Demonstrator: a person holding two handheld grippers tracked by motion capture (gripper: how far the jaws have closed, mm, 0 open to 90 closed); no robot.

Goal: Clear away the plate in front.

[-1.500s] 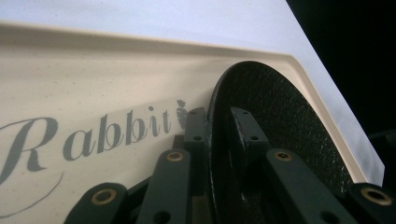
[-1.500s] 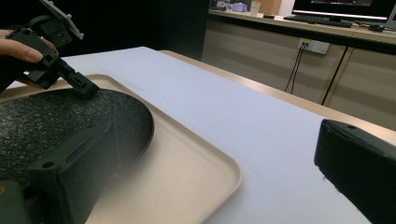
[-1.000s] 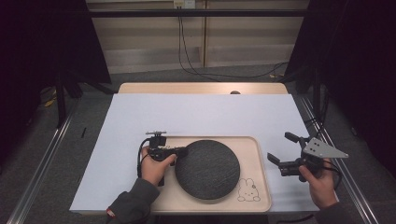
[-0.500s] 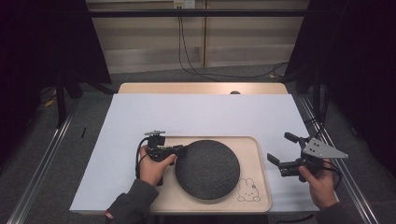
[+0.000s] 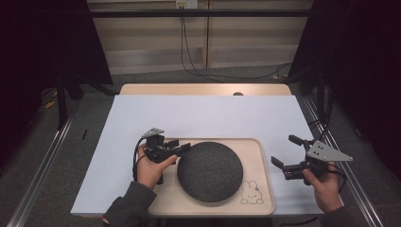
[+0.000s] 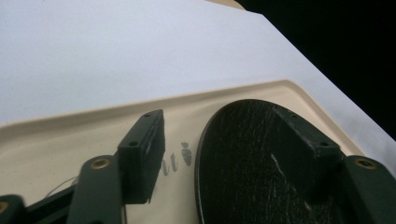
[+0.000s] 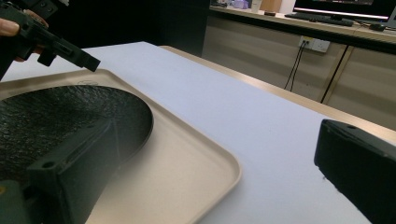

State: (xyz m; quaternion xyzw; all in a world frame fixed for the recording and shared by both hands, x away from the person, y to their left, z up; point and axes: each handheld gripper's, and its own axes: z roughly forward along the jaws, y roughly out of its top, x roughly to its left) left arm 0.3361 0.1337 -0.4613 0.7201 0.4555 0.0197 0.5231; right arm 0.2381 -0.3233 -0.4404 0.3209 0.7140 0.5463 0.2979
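The dark round mat sits in the beige tray on the white table cover, high view. Left gripper hangs at the mat's left edge; right gripper is off beside the tray, spread wide. Left gripper view: jaws apart, one over the mat. Right gripper view: mat in the tray, jaws released.

A round, dark grey disc with a rough, pebbled surface lies flat inside the pale wooden tray. It sits near the tray's middle, closer to the tray's left end, just beside the small rabbit drawing in the tray's corner.
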